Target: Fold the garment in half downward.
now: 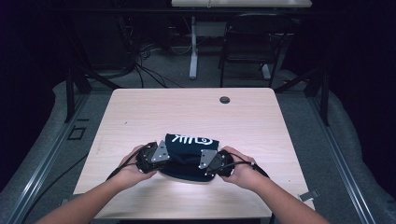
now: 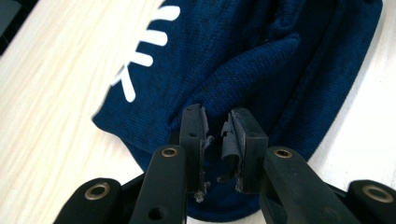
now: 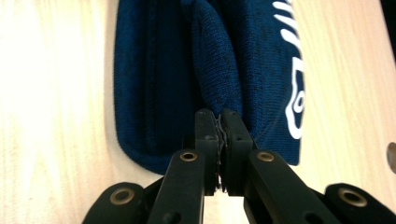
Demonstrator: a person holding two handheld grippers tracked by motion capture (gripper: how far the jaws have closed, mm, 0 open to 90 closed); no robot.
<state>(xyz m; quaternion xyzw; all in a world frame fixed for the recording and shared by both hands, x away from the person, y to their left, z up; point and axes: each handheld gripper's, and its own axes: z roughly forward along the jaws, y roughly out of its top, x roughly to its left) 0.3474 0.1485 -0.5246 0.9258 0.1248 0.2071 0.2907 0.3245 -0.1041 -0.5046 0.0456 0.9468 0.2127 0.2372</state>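
Pale wood of the desk [image 1: 140,116] carries a folded navy garment [image 1: 189,154] at lower centre of the high view, left tongs [image 1: 161,158] and right tongs [image 1: 205,163] at its ends. Left gripper view adds detail: those jaws stand slightly apart at a fabric fold. Right gripper view shows its jaws closed, pinching cloth.

High view: fixed above person's side, faces forward and down over whole table [image 1: 140,112]. Gripper views: close, low, looking along own jaws. All three share navy cloth [image 1: 187,144] [image 2: 261,60] [image 3: 163,70].
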